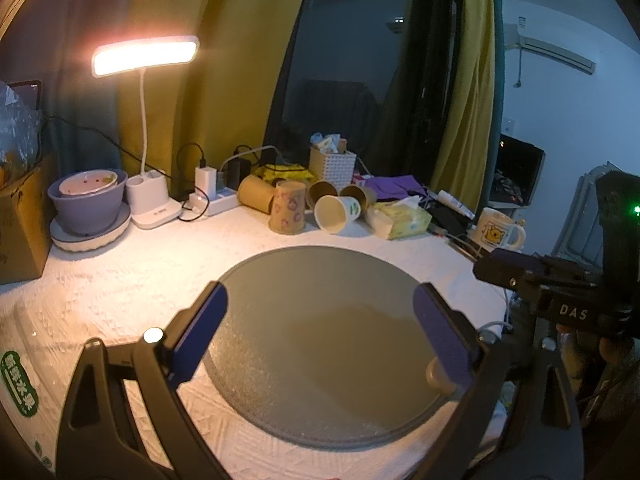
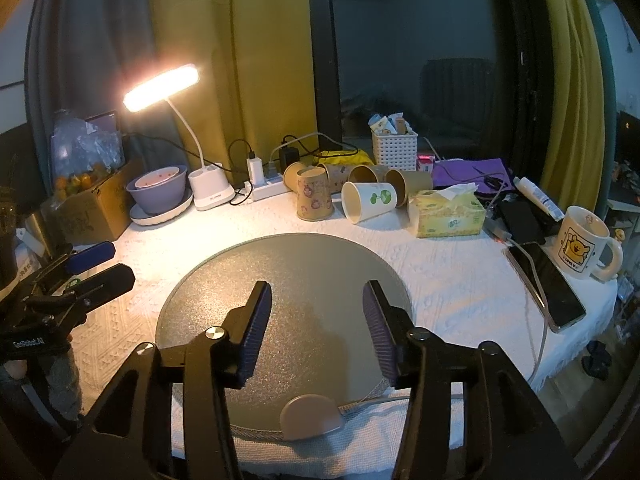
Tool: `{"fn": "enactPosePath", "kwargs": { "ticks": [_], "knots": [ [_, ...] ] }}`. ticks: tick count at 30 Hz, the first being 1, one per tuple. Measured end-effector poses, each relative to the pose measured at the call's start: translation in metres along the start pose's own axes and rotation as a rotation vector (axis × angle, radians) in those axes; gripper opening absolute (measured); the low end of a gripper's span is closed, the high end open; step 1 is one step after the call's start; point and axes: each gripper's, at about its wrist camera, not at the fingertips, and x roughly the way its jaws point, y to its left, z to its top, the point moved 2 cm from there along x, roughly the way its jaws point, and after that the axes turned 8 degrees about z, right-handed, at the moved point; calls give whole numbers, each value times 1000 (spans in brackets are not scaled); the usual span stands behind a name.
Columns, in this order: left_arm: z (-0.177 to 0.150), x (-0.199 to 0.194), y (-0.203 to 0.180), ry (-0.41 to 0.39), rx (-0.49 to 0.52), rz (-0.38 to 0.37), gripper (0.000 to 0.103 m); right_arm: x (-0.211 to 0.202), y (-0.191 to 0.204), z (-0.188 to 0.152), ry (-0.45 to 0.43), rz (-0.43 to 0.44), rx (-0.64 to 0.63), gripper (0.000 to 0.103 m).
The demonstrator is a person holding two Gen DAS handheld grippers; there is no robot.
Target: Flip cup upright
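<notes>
A brown paper cup with pink prints (image 1: pixel 287 208) (image 2: pixel 314 194) stands upside down at the far side of the table. Beside it a white paper cup with a green print (image 1: pixel 337 213) (image 2: pixel 368 201) lies on its side, mouth toward me. Several brown cups (image 1: pixel 256 193) (image 2: pixel 408 184) lie on their sides behind them. My left gripper (image 1: pixel 320 328) is open and empty over the round grey mat (image 1: pixel 320 380). My right gripper (image 2: pixel 318 328) is open and empty over the same mat (image 2: pixel 280 280). Each gripper shows at the edge of the other's view.
A lit desk lamp (image 2: pixel 212 192), purple bowls on a plate (image 2: pixel 160 196), a power strip (image 2: pixel 268 190), a white basket (image 2: pixel 394 150), a tissue box (image 2: pixel 446 214), a phone (image 2: pixel 544 284) and a bear mug (image 2: pixel 584 244) ring the mat. A cardboard box (image 2: pixel 96 208) stands at the left.
</notes>
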Motion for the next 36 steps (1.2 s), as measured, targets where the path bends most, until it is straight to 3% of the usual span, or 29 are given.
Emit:
{"fn": "enactPosePath", "kwargs": {
  "ticks": [36],
  "knots": [
    [5,-6,3,-17,3,-5,95,-2,-4,5,-5,-2,-1,50]
  ]
}}
